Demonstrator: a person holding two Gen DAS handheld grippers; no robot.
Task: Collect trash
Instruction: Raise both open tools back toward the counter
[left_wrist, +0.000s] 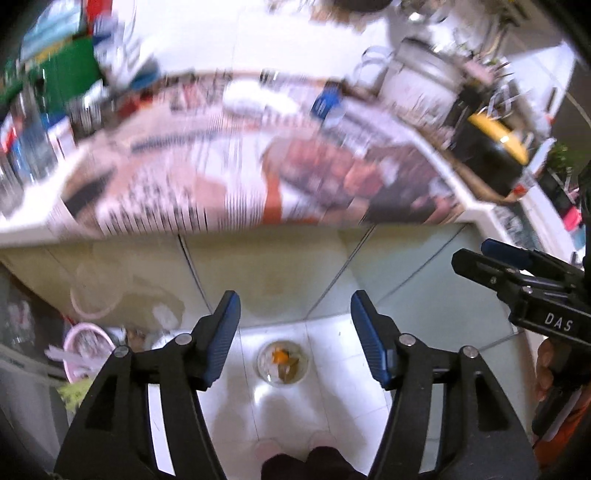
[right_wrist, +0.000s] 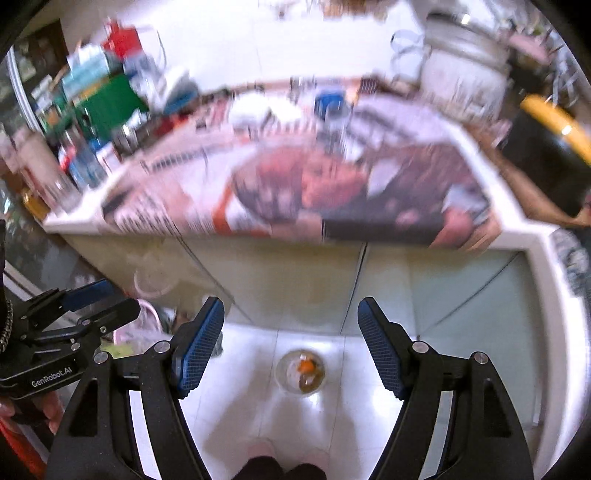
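Below both grippers — left gripper (left_wrist: 295, 336), right gripper (right_wrist: 291, 347) — you're hovering, fingers wide, empty; trash bowl (left_wrist: 283, 363) lying centred on the floor.

Surfaces: white table (left_wrist: 33, 221) and white tiled floor (left_wrist: 332, 339).

The table is covered by a spread newspaper (left_wrist: 236, 177), its edge hung over the front; blurred clutter is ranged behind, including a green box (left_wrist: 79, 70), a blue-labelled item (left_wrist: 325, 101) and a black pot with yellow rim (left_wrist: 491, 147). On the floor a clear bowl (left_wrist: 282, 363) holding orange scraps is set; a pink basket (left_wrist: 86, 347) is stood at left.
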